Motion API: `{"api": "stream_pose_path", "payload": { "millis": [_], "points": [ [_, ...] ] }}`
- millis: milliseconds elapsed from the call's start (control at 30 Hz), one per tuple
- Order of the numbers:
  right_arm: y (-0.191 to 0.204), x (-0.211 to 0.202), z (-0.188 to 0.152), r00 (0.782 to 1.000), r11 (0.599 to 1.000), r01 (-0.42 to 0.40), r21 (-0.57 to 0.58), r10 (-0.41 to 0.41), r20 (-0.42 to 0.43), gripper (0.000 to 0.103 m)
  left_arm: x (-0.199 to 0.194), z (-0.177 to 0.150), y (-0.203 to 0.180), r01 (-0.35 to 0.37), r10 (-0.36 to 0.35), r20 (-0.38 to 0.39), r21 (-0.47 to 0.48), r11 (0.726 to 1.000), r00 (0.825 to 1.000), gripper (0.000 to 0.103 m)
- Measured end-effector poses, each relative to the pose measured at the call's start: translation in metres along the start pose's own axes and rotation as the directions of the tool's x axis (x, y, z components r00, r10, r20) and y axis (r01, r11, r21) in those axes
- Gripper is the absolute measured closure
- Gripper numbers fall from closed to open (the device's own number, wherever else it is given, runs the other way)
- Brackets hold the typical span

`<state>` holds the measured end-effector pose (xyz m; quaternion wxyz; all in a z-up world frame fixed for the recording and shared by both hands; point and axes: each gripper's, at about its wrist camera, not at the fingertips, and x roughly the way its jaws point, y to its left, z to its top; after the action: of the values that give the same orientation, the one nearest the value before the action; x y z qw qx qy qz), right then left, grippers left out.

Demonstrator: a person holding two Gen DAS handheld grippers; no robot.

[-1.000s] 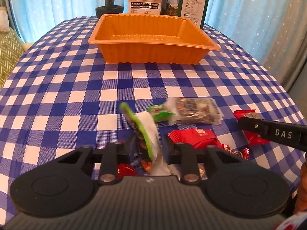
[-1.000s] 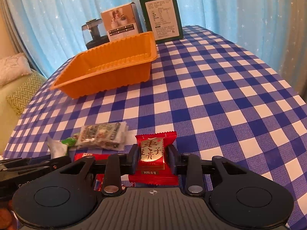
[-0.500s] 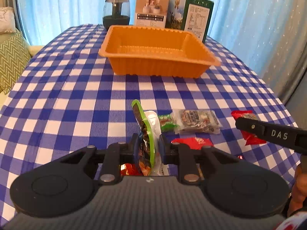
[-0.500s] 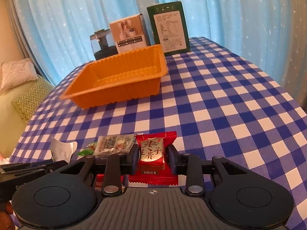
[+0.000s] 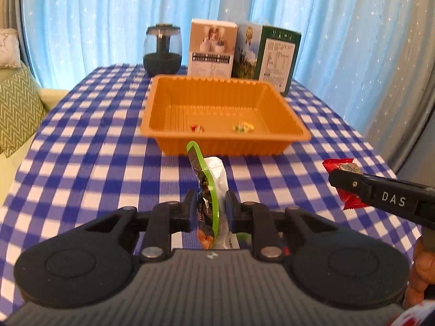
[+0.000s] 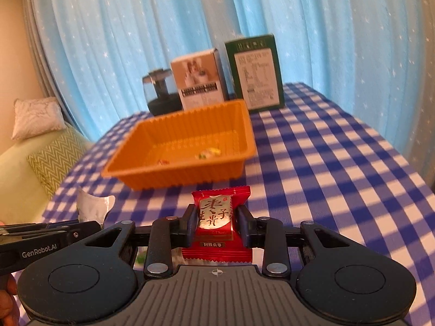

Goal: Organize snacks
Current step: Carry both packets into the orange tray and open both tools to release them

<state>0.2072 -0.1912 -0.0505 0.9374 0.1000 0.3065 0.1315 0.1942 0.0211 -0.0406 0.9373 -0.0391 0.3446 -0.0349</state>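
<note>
My left gripper [image 5: 208, 212] is shut on a green-edged snack packet [image 5: 208, 182], held upright above the checked tablecloth, short of the orange tray [image 5: 299, 133]. My right gripper [image 6: 216, 224] is shut on a red candy packet [image 6: 216, 217] with gold lettering, also held up in front of the orange tray [image 6: 250, 146]. The tray holds two small sweets [image 5: 243, 128]. The right gripper shows at the right of the left wrist view [image 5: 350, 182] with the red candy packet [image 5: 341, 164]. The left gripper's side shows at the lower left of the right wrist view [image 6: 81, 226].
Behind the tray stand a dark glass jar [image 5: 162, 50], a white box [image 5: 212, 49] and a green box [image 5: 274, 57]. A sofa with a zigzag cushion [image 5: 16, 108] lies left of the table. Blue curtains hang behind.
Both grippers have risen off the table with their packets and moved toward the tray. The loose snacks on the cloth have dropped out of view. The tray's inside now shows.
</note>
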Motion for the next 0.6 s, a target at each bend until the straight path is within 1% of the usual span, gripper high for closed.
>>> {"api": "stream_pose_path", "payload": {
  "millis": [300,467,600],
  "points": [
    [0.005,0.028,0.051,0.997,0.999,-0.036,-0.027,0.038,0.069,0.071,0.023,0.053,0.006,0.027,-0.027,0.042,0.004,1.000,0.999,0.084],
    [0.010,0.056,0.072,0.995,0.997,-0.069,-0.028,0.071,0.066,0.071,0.047,0.082,0.010,0.030,-0.031,0.057,0.014,0.999,0.998,0.084],
    [0.015,0.081,0.084,0.994,0.995,-0.095,-0.043,0.097,0.057,0.071,0.070,0.097,0.019,0.048,-0.047,0.054,-0.009,0.999,0.997,0.084]
  ]
}}
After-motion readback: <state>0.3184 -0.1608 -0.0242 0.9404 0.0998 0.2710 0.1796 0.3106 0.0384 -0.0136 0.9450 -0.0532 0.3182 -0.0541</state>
